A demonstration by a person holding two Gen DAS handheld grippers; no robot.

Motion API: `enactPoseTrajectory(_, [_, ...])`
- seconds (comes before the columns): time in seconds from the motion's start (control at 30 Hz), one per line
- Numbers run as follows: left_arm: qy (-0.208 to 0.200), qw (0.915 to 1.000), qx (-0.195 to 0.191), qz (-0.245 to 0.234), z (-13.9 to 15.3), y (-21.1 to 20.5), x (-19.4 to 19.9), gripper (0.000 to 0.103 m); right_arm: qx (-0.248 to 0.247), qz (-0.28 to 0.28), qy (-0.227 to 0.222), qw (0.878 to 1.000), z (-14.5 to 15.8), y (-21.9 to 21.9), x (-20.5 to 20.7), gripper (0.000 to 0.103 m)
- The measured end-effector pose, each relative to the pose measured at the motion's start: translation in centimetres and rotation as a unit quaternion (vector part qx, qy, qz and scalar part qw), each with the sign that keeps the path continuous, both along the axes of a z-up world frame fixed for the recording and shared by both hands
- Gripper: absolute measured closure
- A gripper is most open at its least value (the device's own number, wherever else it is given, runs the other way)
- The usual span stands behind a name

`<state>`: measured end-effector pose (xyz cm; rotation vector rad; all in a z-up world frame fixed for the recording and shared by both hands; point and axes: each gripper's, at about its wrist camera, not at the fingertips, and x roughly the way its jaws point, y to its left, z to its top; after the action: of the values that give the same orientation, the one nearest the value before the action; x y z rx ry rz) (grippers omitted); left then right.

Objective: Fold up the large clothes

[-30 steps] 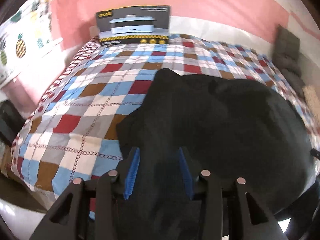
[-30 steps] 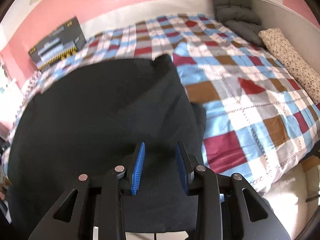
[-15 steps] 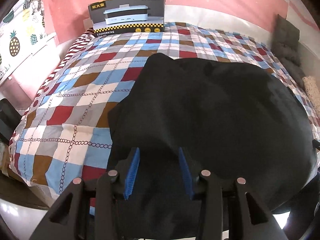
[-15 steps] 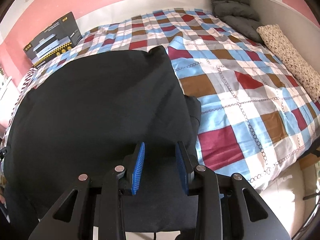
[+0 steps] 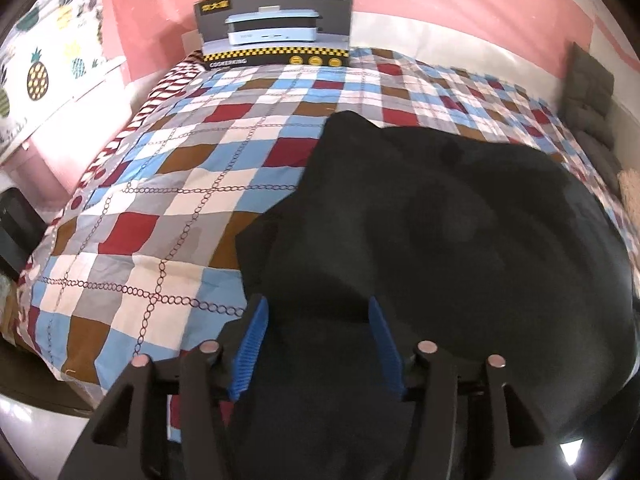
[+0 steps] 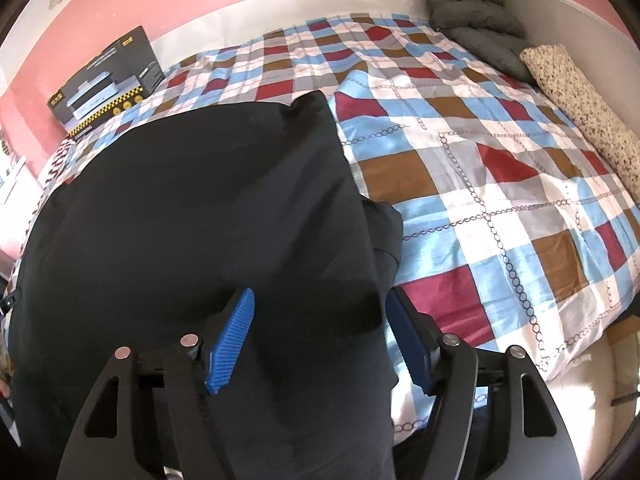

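We have both the left gripper and right gripper released over the black garment (partly folded); 12 o'clock fold remains.

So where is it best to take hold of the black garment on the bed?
Take the black garment by its two near-edge corners, coming from the bed's foot: that hem lies flat and reachable, between both grippers' open fingers.
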<state>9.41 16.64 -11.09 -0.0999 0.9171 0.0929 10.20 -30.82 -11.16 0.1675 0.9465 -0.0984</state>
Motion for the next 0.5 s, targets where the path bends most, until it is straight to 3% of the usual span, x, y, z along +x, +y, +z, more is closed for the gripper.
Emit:
enactPoseTrajectory(0.17, [0.01,0.9953,-0.091,0.032,-1.4,3.8,1.4,0.033,0.045,-0.006,0.005,0.999,-1.0,-1.8,0.8,0.025])
enactPoseTrajectory(0.33, [0.018,0.9871,-0.157,0.023,-3.1,5.4,3.0,0.023,0.117,-0.005,0.007,0.993,-2.2,-3.7,1.9,0.024])
enactPoseTrajectory(0.5, [0.048,0.9625,-0.266,0.023,-5.8,7.4,4.6,0.014,0.24,-0.016,0.031,0.97,-4.9,-6.6,3.4,0.01])
